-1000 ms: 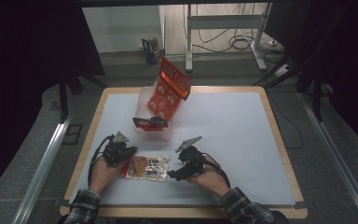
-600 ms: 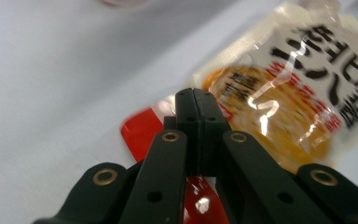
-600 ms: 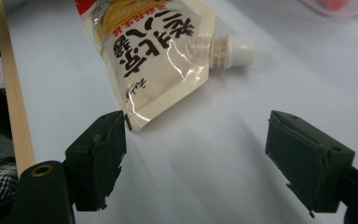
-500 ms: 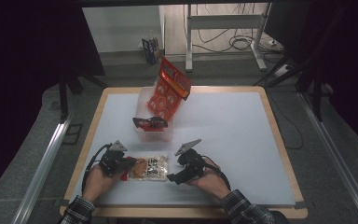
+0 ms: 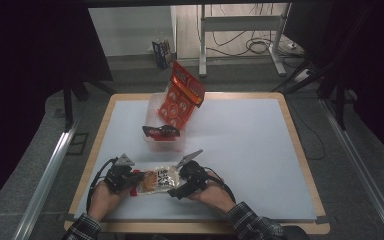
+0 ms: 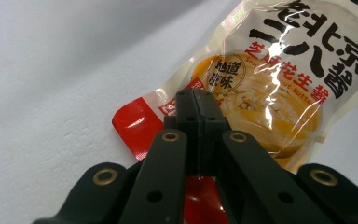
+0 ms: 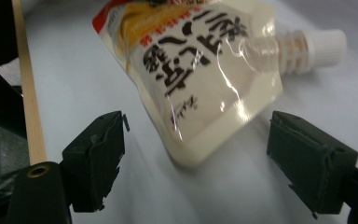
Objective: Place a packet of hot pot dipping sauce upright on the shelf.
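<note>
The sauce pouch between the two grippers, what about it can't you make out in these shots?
- Left gripper view: the sauce pouch's red bottom edge lies behind the shut left gripper; a pinch can't be confirmed.
- Right gripper view: the pouch's printed end is cut off by the top edge; the right gripper stands open around it.
- High view: the pouch is too small to read.

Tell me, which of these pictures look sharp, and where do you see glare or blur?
High view: dim and dark round the edges, the white table evenly lit. Left gripper view: the sauce pouch is sharp, with bright glare streaks on its film; the shut left gripper looms large. Right gripper view: softer, the pouch print slightly smeared, glare near the white cap, the open right gripper blurred.
</note>
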Available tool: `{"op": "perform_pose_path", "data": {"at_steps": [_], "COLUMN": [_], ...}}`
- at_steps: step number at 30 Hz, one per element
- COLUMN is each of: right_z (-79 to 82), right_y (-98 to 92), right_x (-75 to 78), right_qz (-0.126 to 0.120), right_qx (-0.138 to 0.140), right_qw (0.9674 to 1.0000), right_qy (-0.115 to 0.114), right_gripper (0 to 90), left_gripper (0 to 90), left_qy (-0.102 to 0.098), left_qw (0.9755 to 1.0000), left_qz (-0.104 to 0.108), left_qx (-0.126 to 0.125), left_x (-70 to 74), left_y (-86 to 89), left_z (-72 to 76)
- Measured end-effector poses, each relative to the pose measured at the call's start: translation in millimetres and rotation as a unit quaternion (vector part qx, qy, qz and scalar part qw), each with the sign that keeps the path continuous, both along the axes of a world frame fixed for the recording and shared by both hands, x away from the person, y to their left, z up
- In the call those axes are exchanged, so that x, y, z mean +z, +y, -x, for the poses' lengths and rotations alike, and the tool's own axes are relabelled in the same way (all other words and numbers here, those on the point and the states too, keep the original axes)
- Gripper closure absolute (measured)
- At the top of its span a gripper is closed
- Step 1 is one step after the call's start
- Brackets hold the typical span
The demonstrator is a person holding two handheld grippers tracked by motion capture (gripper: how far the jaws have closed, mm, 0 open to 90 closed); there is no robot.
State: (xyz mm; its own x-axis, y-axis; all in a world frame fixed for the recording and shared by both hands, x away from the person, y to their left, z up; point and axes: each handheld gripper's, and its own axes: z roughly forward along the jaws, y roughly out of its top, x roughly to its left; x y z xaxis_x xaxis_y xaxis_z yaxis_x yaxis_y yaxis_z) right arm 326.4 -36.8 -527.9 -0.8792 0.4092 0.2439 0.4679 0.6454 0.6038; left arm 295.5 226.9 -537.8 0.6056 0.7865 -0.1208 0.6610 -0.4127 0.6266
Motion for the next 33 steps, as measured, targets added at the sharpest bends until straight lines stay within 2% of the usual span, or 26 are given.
{"op": "perform_pose_path", "data": {"at_steps": [7, 10, 13, 17, 18, 20, 24, 28, 30, 33], "right_z": [-7.7, -11.0, -15.4, -19.5, -18.5, -16.6, -13.6, -14.9, -15.2, -13.7], "right_y": [12.0, 15.0, 17.7, 25.2, 27.1, 30.0, 30.9, 25.8, 23.0, 18.8], "right_x": [-1.8, -0.3, 1.1, -0.9, -0.1, 3.4, 11.5, 22.8, 30.0, 40.4], "right_qz": [-0.034, -0.053, -0.077, -0.112, -0.112, -0.095, -0.084, -0.092, -0.092, -0.086], "right_qx": [-0.008, -0.014, -0.018, -0.016, -0.018, -0.017, -0.008, -0.003, 0.002, 0.011], "right_qw": [0.9989, 0.9979, 0.9956, 0.9905, 0.9911, 0.9940, 0.9959, 0.9956, 0.9957, 0.9963], "right_qy": [0.031, 0.037, 0.049, 0.078, 0.070, 0.052, 0.033, 0.021, 0.014, 0.000], "right_gripper": [21.2, 26.8, 38.9, 62.1, 65.5, 69.1, 75.3, 80.3, 81.5, 82.6], "left_gripper": [90.0, 90.0, 90.0, 90.0, 90.0, 89.8, 72.3, 55.5, 48.3, 37.5], "left_qy": [-0.006, -0.006, -0.007, -0.008, -0.010, -0.015, -0.044, -0.085, -0.096, -0.098], "left_qw": [1.0000, 1.0000, 1.0000, 1.0000, 0.9999, 0.9999, 0.9989, 0.9958, 0.9946, 0.9939], "left_qz": [-0.005, -0.003, -0.005, -0.003, -0.002, 0.002, 0.015, 0.022, 0.030, 0.045], "left_qx": [0.000, 0.001, 0.000, 0.001, 0.001, 0.000, 0.007, 0.025, 0.026, 0.024], "left_x": [0.0, 0.0, 0.5, 0.6, 0.6, 0.8, 4.4, 10.2, 11.5, 11.3], "left_y": [-1.1, -1.0, -1.3, -0.8, -0.5, 1.1, 6.0, 9.5, 11.9, 12.7], "left_z": [1.6, 2.4, 3.5, 4.6, 5.3, 7.0, 13.4, 21.9, 23.7, 25.0]}}
